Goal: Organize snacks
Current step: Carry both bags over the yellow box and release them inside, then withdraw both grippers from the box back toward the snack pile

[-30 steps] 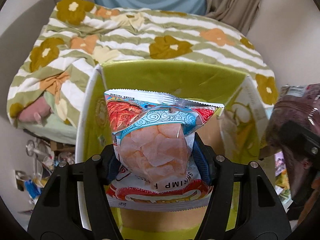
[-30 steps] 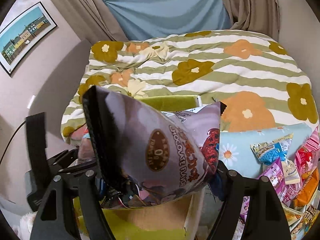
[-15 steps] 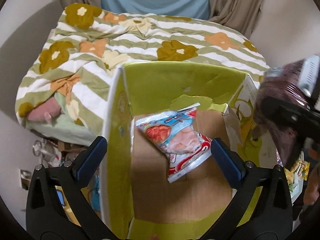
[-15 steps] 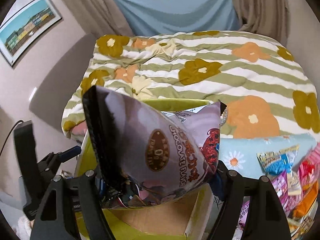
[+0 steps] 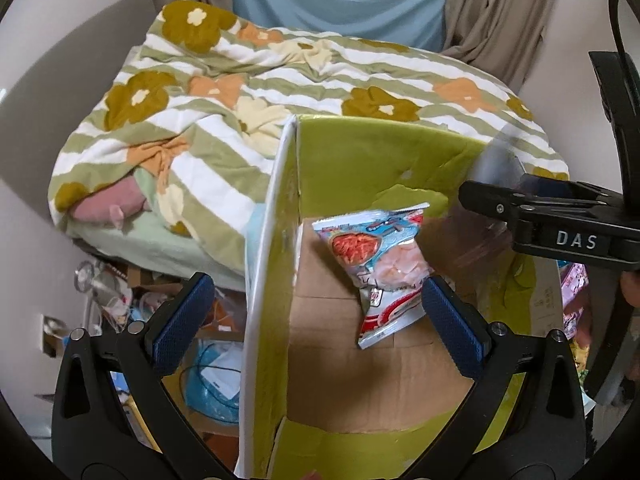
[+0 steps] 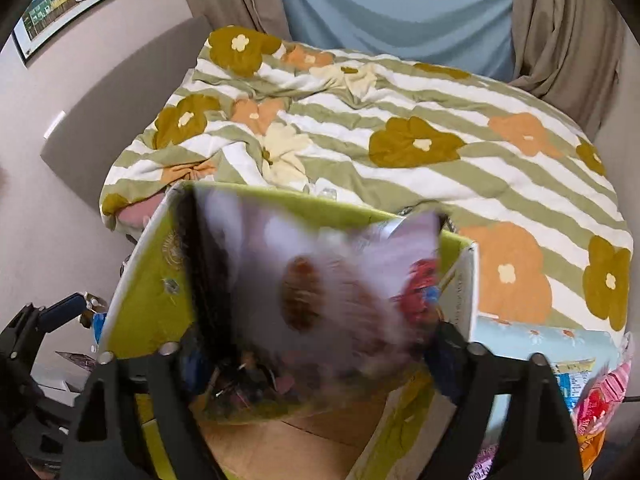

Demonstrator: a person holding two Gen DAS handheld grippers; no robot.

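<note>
The shrimp chip bag [image 5: 378,272] now lies on the cardboard floor inside the green box [image 5: 372,160], leaning toward the box's far right part; a second ago it was clamped between the left gripper's pads above the box. The left gripper [image 5: 316,320] now stands wide apart with nothing between its pads, hovering over the box's left wall, one finger outside that wall and the other over the interior. So one snack is put away, and that hand is free for the next.

The chocolate snack bag [image 6: 316,292] is over the same box, blurred with motion. The right gripper [image 6: 312,344] is opening its jaws, with the bag still between them; a second ago it held the bag firmly. Whether the pads still press on it I cannot tell through the blur, but it looks like a release in progress, which would make two snacks boxed.

As for room: the box's interior is mostly bare cardboard near its front wall, leaving plenty of space. The left wall stands tall and thin right under the left gripper, so a careless pull-back could catch it. To the right of the box lies a heap of more snack packets [image 6: 592,392], the likely next target. Beyond the box is the flowered bed quilt [image 6: 400,128]; to its left, floor clutter [image 5: 120,288].
</note>
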